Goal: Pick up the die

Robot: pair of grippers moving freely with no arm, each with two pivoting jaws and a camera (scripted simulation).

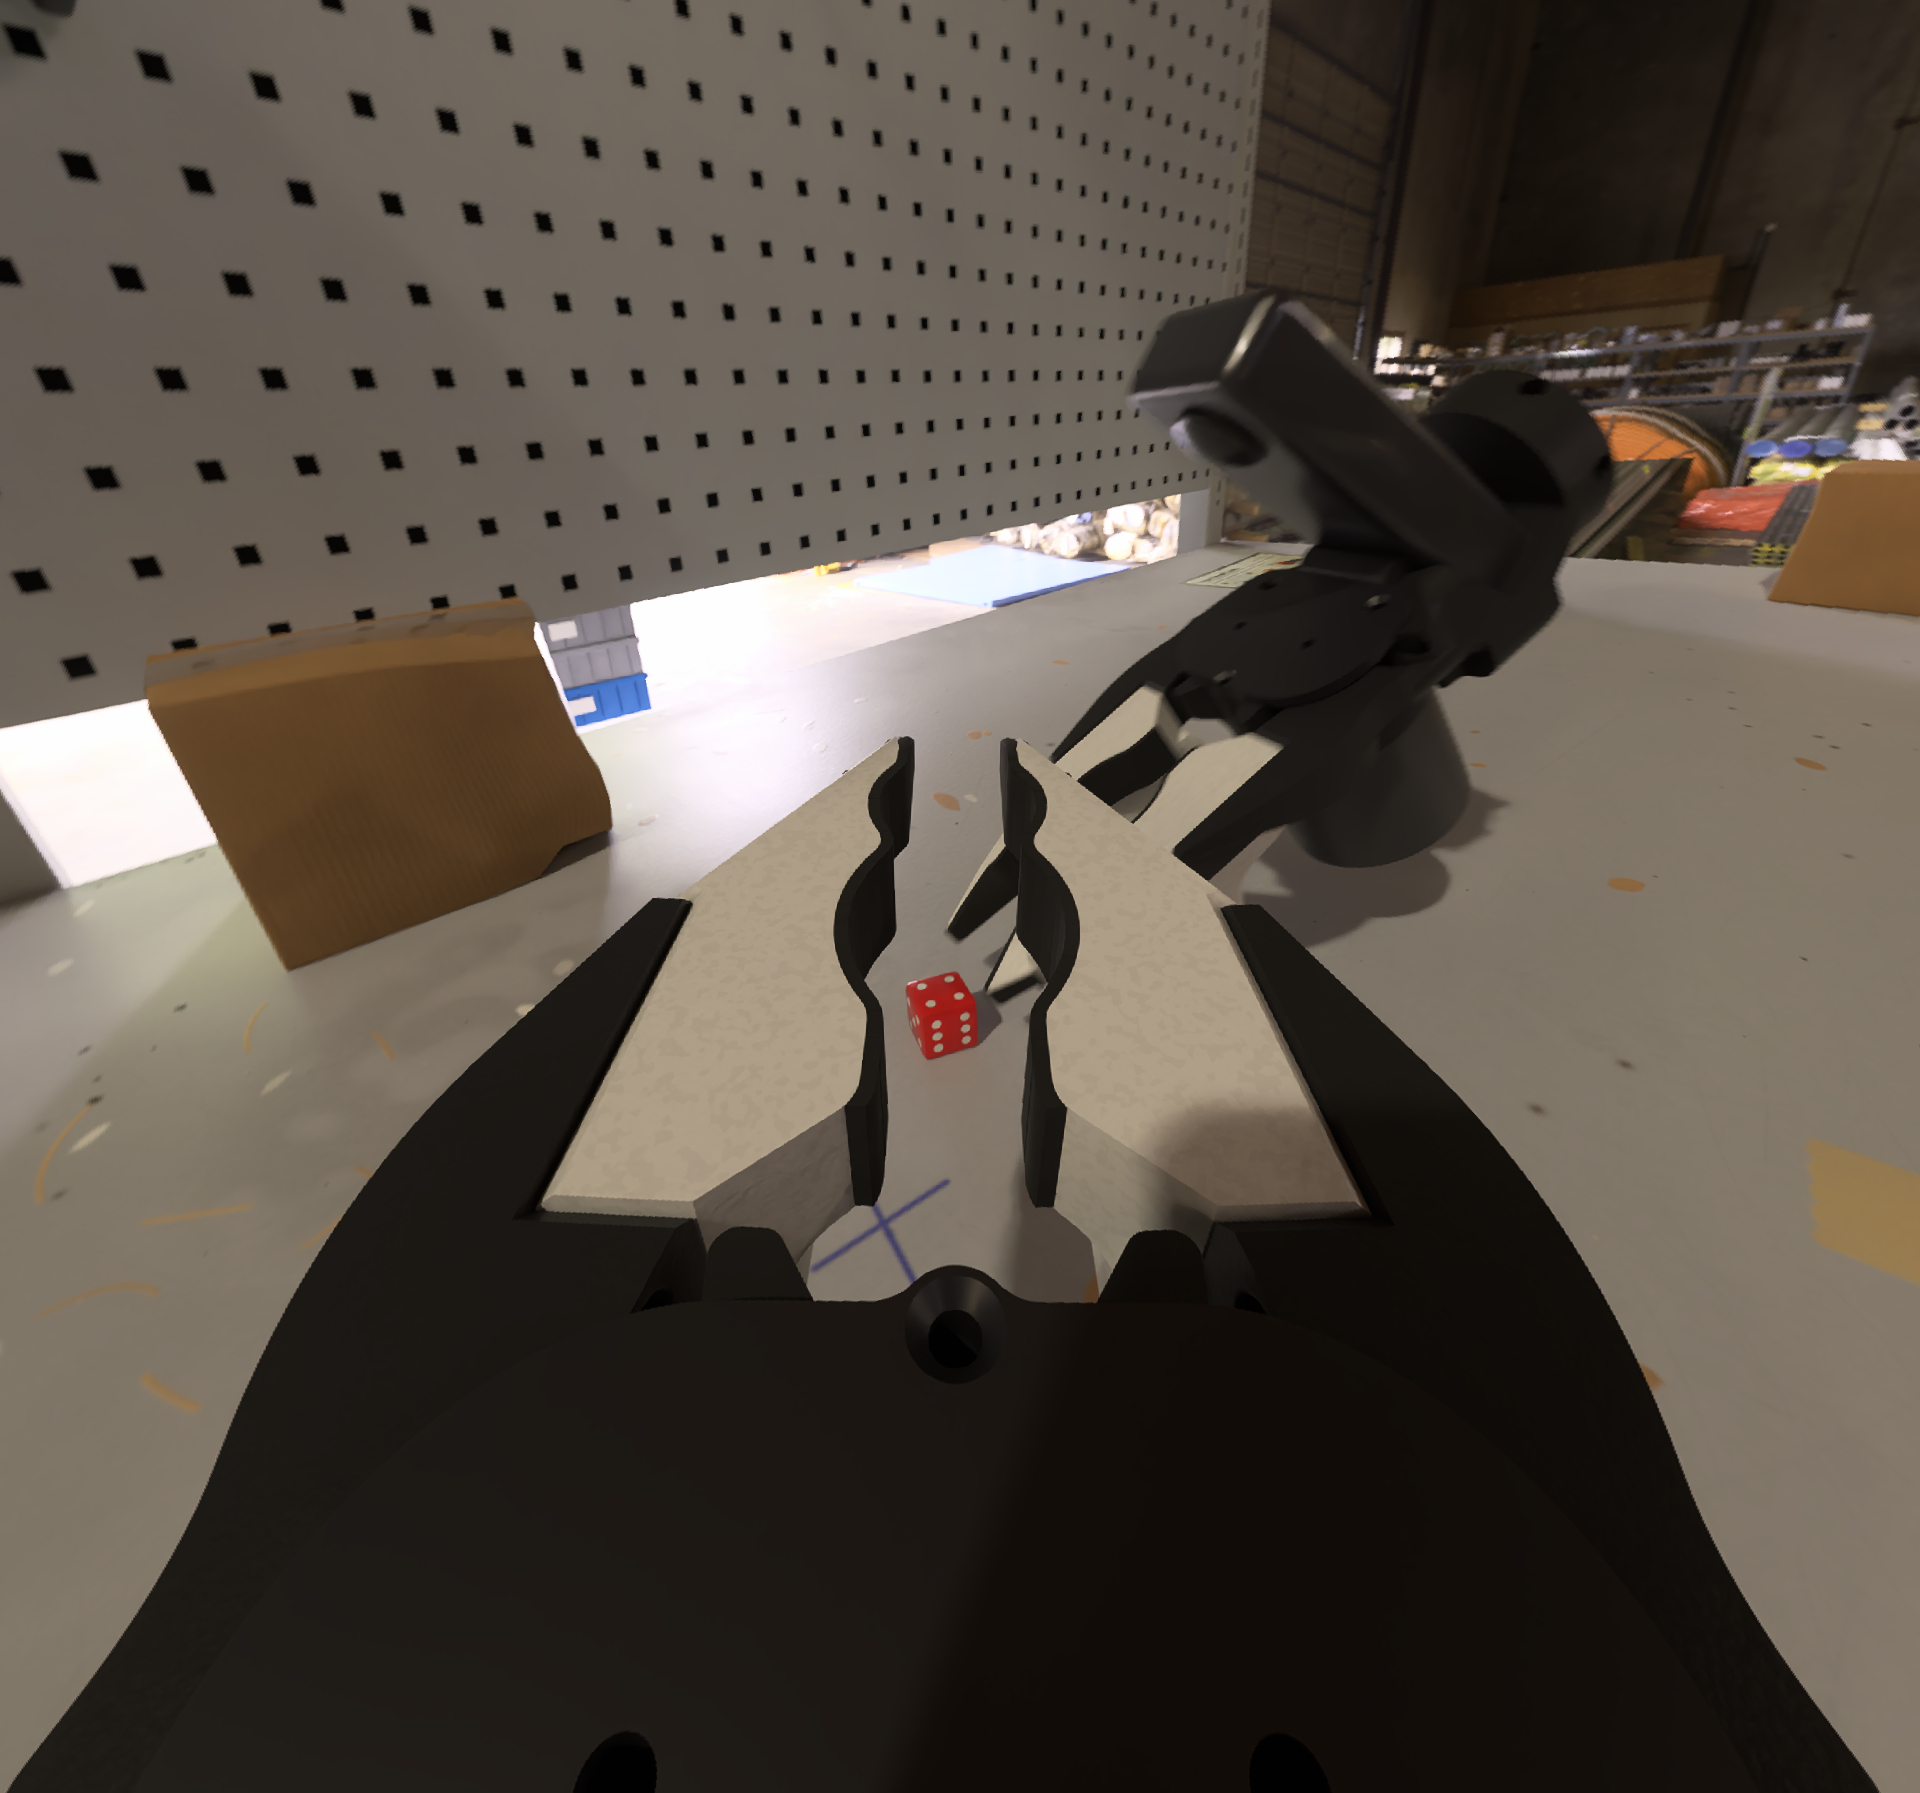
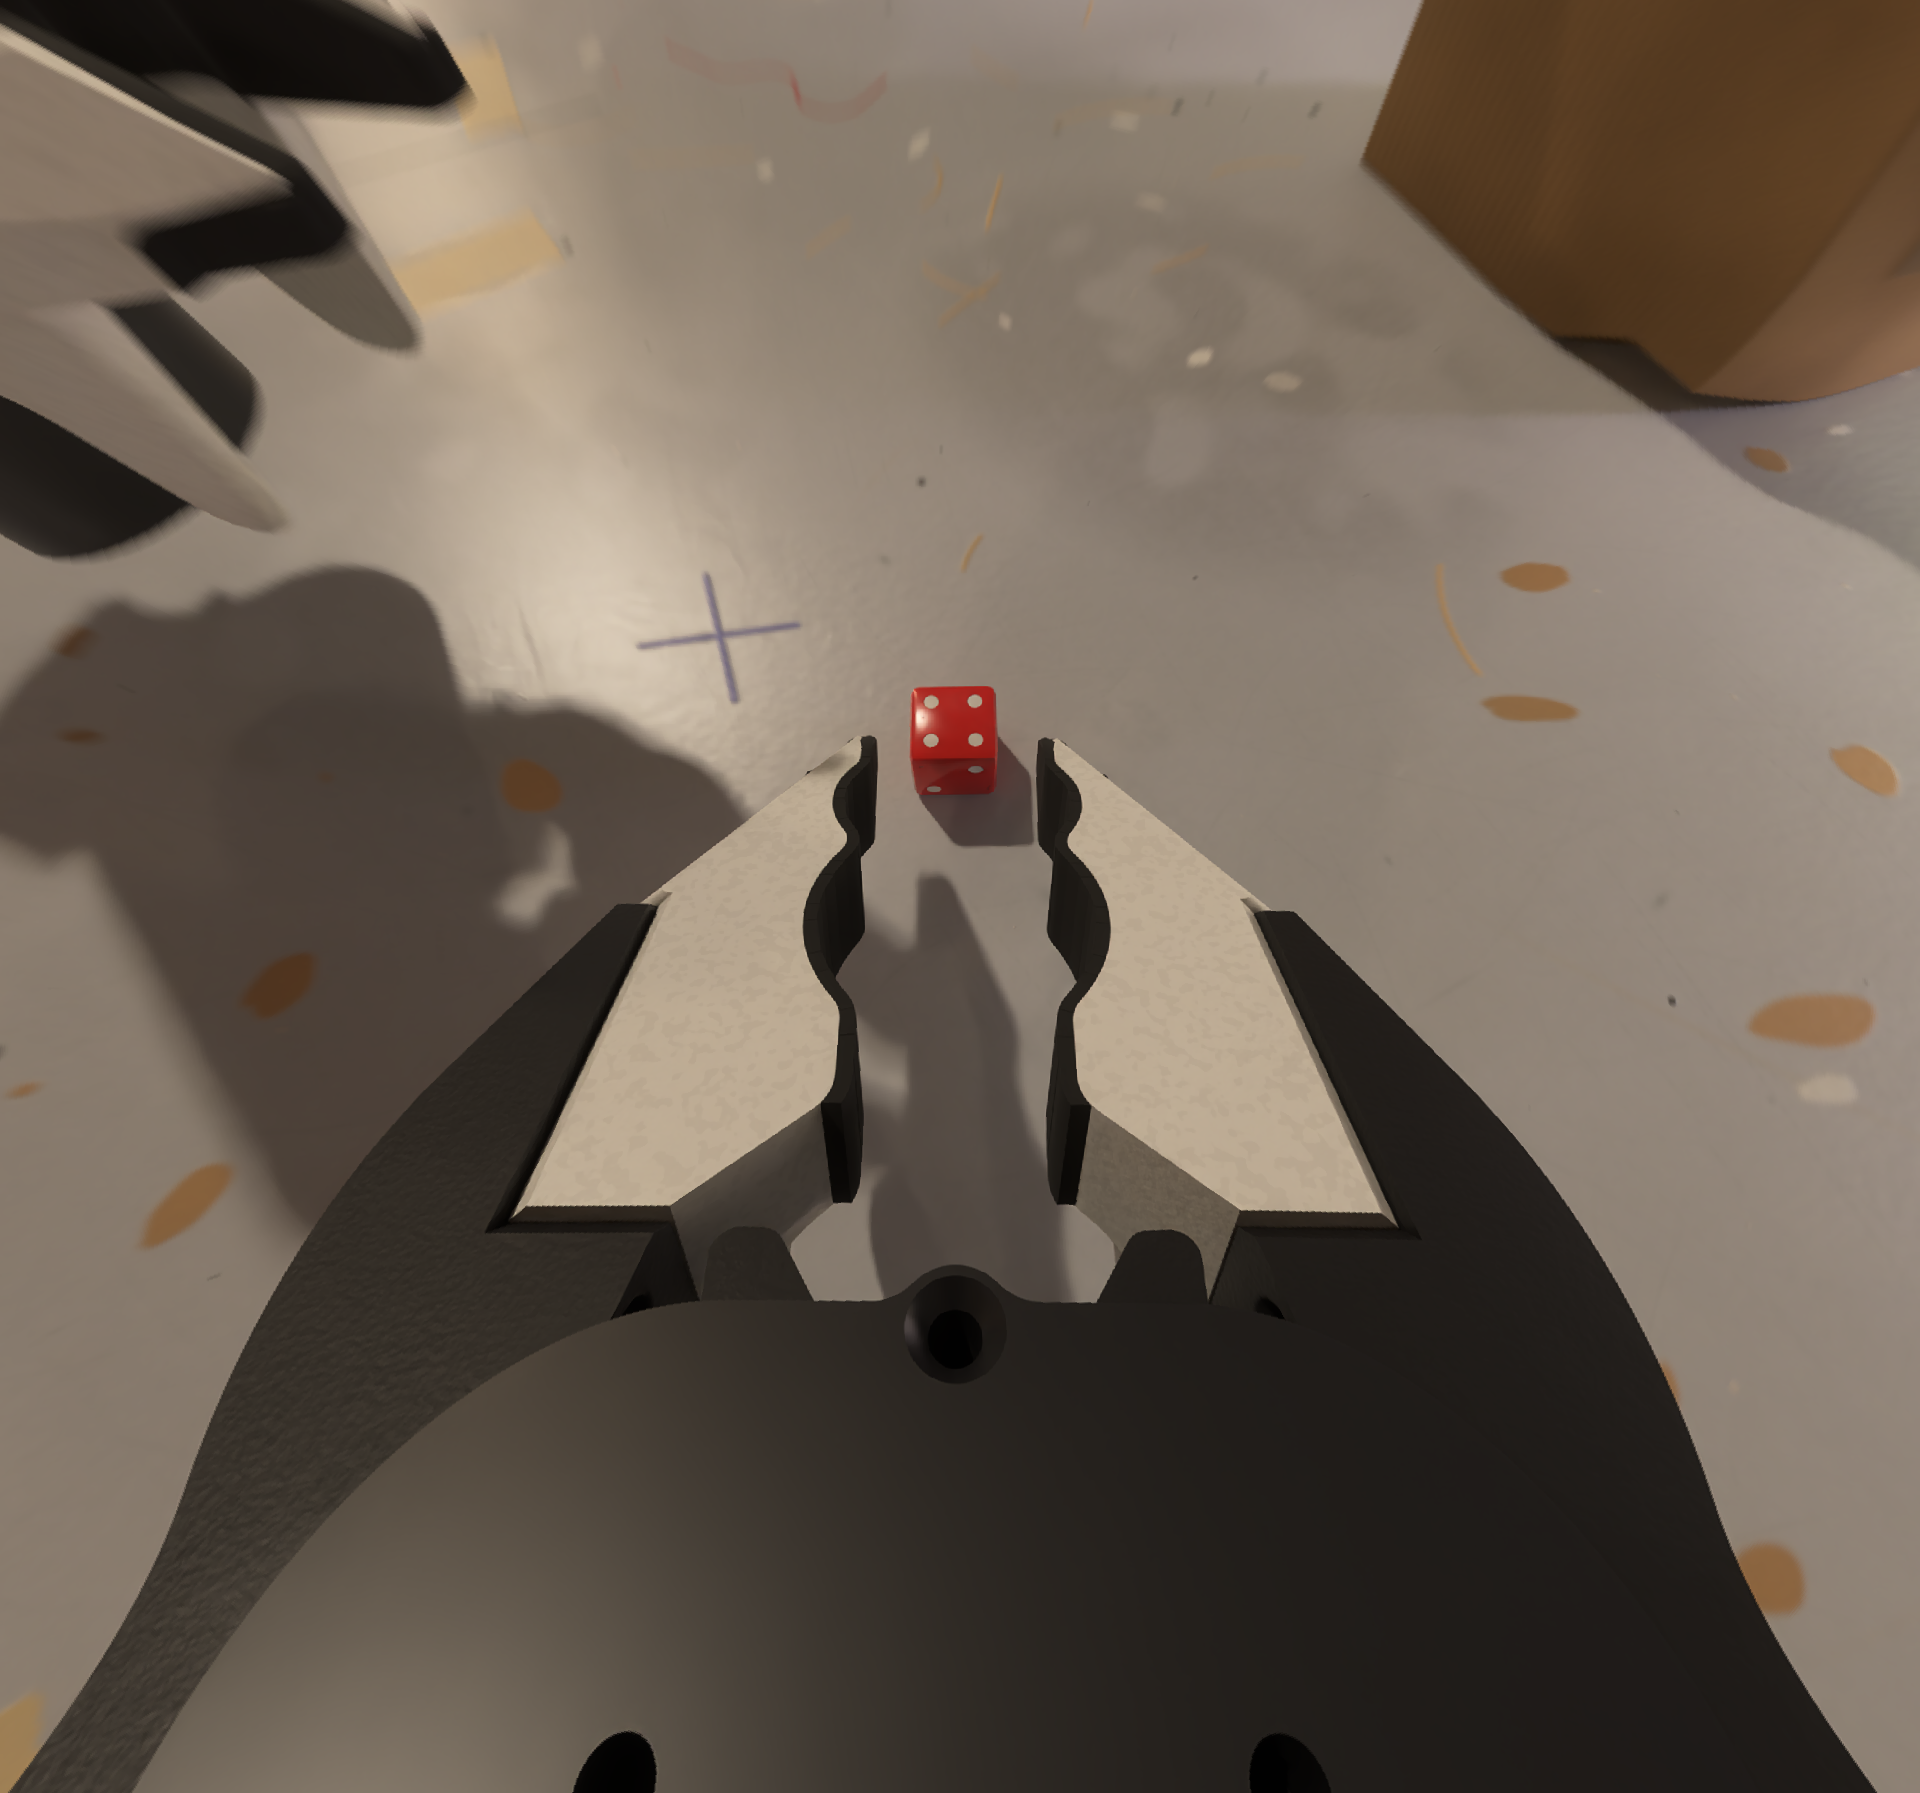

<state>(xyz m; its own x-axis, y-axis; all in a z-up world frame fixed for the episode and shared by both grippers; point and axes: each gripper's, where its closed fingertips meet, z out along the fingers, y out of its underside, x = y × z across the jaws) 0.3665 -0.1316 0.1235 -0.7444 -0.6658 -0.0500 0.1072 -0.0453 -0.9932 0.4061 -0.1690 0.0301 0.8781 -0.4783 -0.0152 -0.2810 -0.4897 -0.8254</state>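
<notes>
A small red die (image 1: 941, 1014) with white pips lies on the grey table. In the left wrist view my left gripper (image 1: 958, 756) is open and hovers above the die, which shows through the gap between its fingers. My right gripper (image 1: 977, 954) reaches in from the right, its fingertips close beside the die. In the right wrist view the die (image 2: 953, 730) sits on the table just at the open right gripper's (image 2: 954, 756) tips, not gripped. The left gripper (image 2: 353, 289) shows blurred at the upper left.
A blue cross mark (image 2: 720, 635) is drawn on the table left of the die. A brown cardboard block (image 1: 374, 767) stands at the left before a white pegboard (image 1: 623, 237); it also shows in the right wrist view (image 2: 1662, 133). Another block (image 1: 1860, 538) stands far right.
</notes>
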